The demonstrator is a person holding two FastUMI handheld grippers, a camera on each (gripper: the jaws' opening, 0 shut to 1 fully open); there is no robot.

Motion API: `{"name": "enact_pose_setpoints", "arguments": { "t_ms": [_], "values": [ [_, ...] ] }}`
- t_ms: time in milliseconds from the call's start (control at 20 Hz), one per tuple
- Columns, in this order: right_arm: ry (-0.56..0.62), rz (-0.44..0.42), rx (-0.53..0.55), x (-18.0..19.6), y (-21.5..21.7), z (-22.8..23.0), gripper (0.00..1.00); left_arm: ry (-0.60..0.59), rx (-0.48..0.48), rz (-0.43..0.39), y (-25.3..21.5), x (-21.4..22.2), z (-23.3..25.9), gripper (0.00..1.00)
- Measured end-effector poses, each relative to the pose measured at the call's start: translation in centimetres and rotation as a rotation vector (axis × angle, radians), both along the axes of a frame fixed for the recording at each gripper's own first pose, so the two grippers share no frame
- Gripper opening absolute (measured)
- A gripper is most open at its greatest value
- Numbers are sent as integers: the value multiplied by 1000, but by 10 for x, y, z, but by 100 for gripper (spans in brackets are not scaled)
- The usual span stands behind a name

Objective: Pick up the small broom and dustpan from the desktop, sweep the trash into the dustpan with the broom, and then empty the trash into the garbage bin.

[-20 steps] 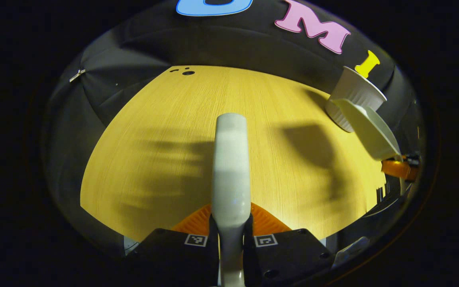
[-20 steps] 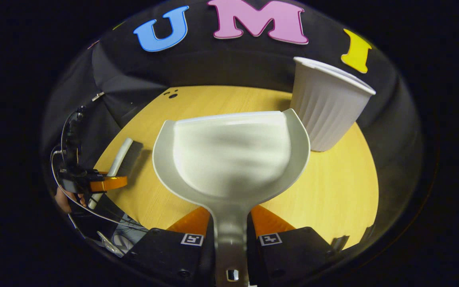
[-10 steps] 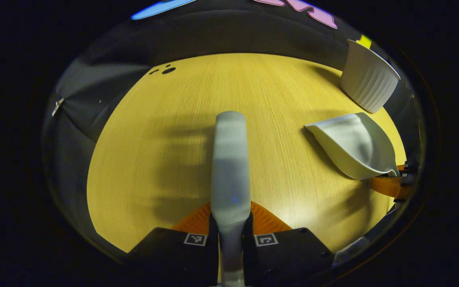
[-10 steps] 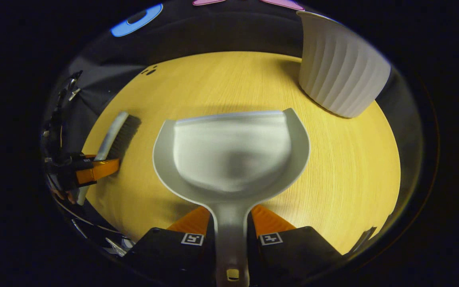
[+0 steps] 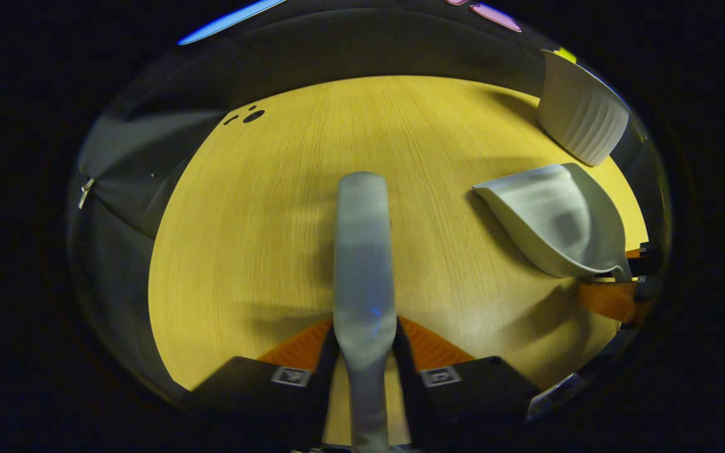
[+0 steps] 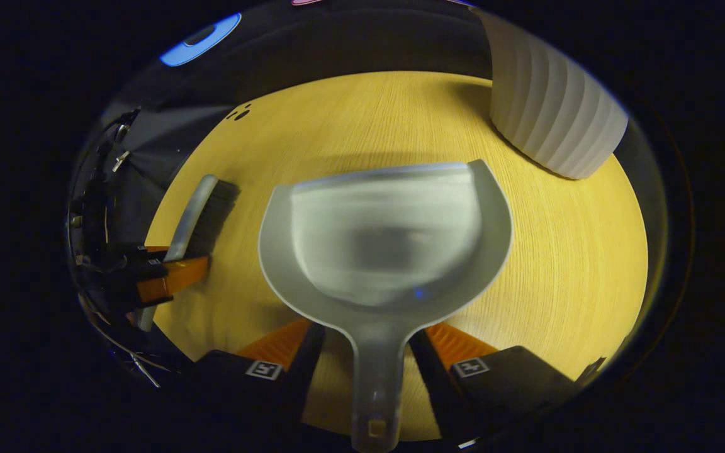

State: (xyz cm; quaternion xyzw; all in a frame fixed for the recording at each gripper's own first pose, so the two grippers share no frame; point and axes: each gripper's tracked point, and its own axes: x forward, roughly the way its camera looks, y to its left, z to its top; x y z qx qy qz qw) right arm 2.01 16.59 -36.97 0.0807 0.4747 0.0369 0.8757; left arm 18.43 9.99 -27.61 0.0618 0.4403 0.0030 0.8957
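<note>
The small grey broom (image 5: 362, 251) lies along the wooden table (image 5: 262, 220), its handle running back between the fingers of my left gripper (image 5: 365, 343). Those fingers stand slightly apart from the handle, so the gripper is open. The grey dustpan (image 6: 387, 239) rests flat on the table with its handle between the spread fingers of my right gripper (image 6: 375, 346), which is open, with table showing on both sides of the handle. In the right gripper view the broom (image 6: 196, 211) lies at the left. In the left gripper view the dustpan (image 5: 557, 220) sits at the right.
A white ribbed garbage bin (image 6: 551, 113) stands at the back right of the table, also seen as the bin (image 5: 579, 116) behind the dustpan. Small dark holes (image 5: 252, 116) mark the far left of the tabletop. Black cloth walls surround the table.
Both tools came down from near the bin onto the table. Both grippers then spread their fingers and let go of the handles.
</note>
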Motion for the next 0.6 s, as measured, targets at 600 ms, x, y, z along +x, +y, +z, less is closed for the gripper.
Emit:
{"name": "enact_pose_setpoints", "arguments": {
  "t_ms": [600],
  "values": [
    [-465, -73, -82, -20, -27, 156, 99, -527, -27, 35, -23, -44, 157, 97]
  ]
}}
